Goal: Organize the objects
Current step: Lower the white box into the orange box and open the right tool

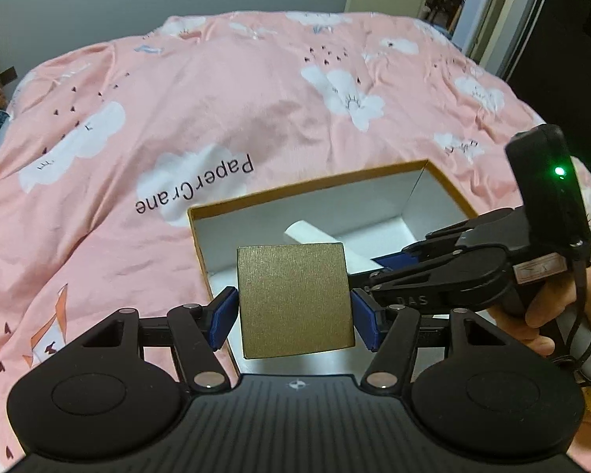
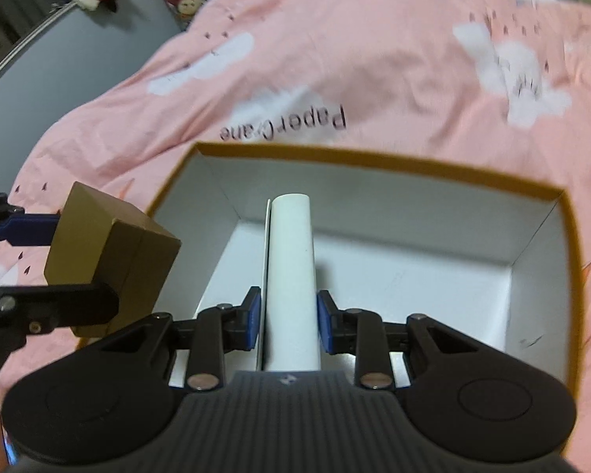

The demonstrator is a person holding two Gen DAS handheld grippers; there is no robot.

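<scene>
Left fingers clamped on a small gold-brown cardboard cube box, blue pads flat against two opposite faces. It hangs over the near-left corner of the open orange-rimmed, white-lined cardboard box, which sits on the pink cloud-print bedspread. Judged light and stiff; the textured paper skin should give the pads purchase. A seam shows around the cube in my right view, so it likely has a lid. Gripping across the side faces suits it; squeezing harder could dent the walls.

Right fingers closed on a white paper tube, held near its lower end, the far end reaching into the big box's interior. There's a thin white flap along its left side. Judged very light and easily crushed; a gentle mid-body hold is best.

Hard to make out: the tube's near end is cut off behind my gripper body; the cube's underside and the big box's near wall are hidden; whether the tube's tip touches the floor of the box I cannot tell. The right view is blurred.
</scene>
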